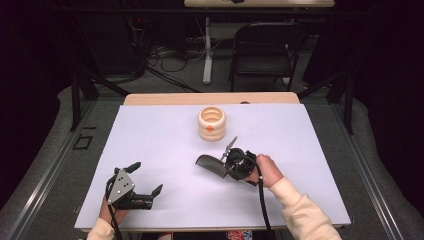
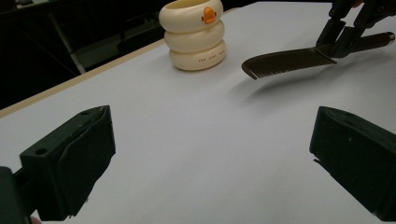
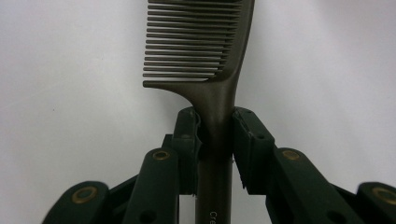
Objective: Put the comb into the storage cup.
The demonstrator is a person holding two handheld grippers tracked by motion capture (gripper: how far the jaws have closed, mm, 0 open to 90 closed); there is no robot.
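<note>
A dark comb (image 1: pixel 209 164) (image 2: pixel 285 61) (image 3: pixel 205 51) hangs a little above the white table, held by its handle. My right gripper (image 1: pixel 226 168) (image 3: pixel 215 122) is shut on that handle, jaws pressed on both sides, with the teeth pointing away from the hand. A cream ribbed cup with an orange duck mark (image 1: pixel 212 124) (image 2: pixel 194 35) stands upright beyond the comb, near the table's far middle. My left gripper (image 1: pixel 146 177) (image 2: pixel 212 154) rests open near the front left, jaws wide apart with nothing between them.
The white tabletop (image 1: pixel 165 140) has a wooden strip along its far edge (image 1: pixel 210 98). Behind the table stand a black folding chair (image 1: pixel 265 50) and a table leg with cables on the floor.
</note>
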